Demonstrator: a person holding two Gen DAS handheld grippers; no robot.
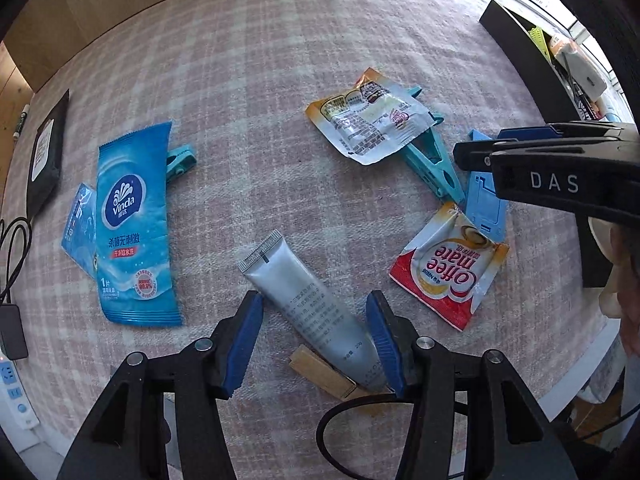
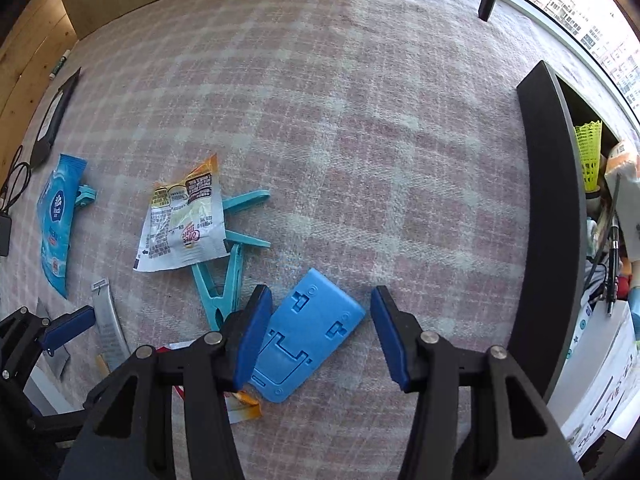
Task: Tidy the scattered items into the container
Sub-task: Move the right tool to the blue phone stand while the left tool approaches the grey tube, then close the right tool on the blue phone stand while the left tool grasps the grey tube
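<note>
A silver tube (image 1: 308, 304) lies slantwise on the plaid cloth, between the blue pads of my left gripper (image 1: 315, 304). The jaws stand open around it; the right pad (image 1: 384, 340) is close against the tube, the left pad is apart from it. My right gripper (image 2: 320, 294) hangs open over a blue plastic stand (image 2: 308, 336); its left pad overlaps the stand's edge and its right pad is clear of it. The black container (image 2: 552, 220) stands at the right with several things inside.
Scattered on the cloth are a blue Vinda wipe pack (image 1: 136, 232), a red Coffee mate sachet (image 1: 448, 268), a second sachet (image 2: 184, 224) over teal pegs (image 2: 224, 296), and a wooden peg (image 1: 320, 372) under the tube. A black pouch (image 1: 44, 152) and a power strip (image 1: 16, 392) sit at the left.
</note>
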